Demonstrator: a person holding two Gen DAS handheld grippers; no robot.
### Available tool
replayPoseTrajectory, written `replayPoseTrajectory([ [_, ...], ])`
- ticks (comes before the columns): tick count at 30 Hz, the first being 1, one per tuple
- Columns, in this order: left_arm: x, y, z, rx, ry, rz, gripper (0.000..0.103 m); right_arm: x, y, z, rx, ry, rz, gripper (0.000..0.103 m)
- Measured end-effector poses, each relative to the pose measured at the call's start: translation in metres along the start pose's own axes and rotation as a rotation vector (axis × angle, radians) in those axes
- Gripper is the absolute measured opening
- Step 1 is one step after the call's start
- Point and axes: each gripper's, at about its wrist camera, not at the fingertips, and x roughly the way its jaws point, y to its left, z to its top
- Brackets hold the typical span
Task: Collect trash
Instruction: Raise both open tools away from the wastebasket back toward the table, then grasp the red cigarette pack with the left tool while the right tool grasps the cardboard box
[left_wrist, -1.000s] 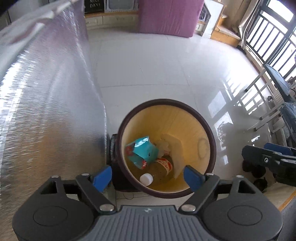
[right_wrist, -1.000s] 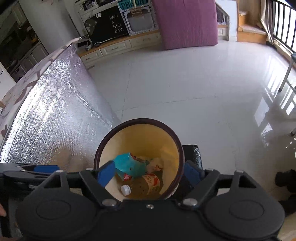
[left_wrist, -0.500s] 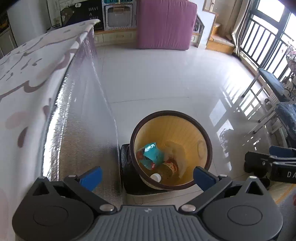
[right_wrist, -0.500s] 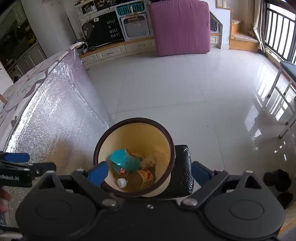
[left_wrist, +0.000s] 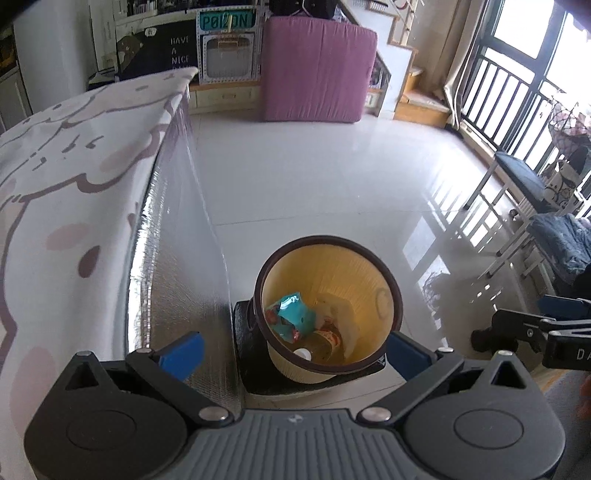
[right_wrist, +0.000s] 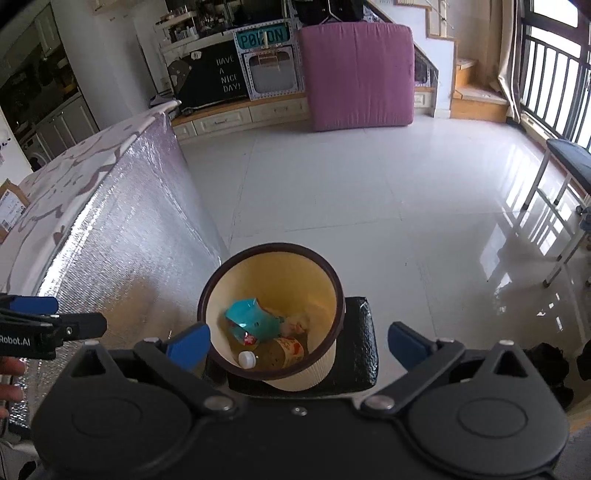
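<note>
A cream bin with a dark brown rim stands on the floor beside the table. Inside lie a teal snack wrapper, a plastic bottle with a white cap and crumpled white paper. My left gripper is open and empty, high above the bin. My right gripper is open and empty, also above the bin. Each gripper shows at the edge of the other's view.
A table with a cartoon-print cloth and silver foil skirt stands left of the bin. A black cushion lies under the bin. A purple mattress leans at the far wall. Chairs stand at the right.
Both grippers have risen and pulled back from the bin, which now looks smaller. The table top has come into the left wrist view. The trash in the bin has not moved.
</note>
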Motion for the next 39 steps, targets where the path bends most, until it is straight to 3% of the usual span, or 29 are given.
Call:
replayPoseTrajectory([
  [8,-0.042,0.024,-0.004,-0.015,-0.081,-0.014,0.103,-0.029,0.021,0.005,-0.032,-0.061,0.003,0.103],
  [16,-0.096,0.072,-0.007,-0.053,-0.173,0.011,0.103,-0.046,0.070,0.013,-0.080,-0.125,0.060,0.103],
  [26,-0.143,0.174,-0.024,-0.143,-0.257,0.110,0.103,-0.034,0.171,0.025,-0.201,-0.154,0.173,0.103],
  [39,-0.173,0.331,-0.045,-0.290,-0.316,0.317,0.103,0.000,0.322,0.042,-0.340,-0.175,0.338,0.103],
])
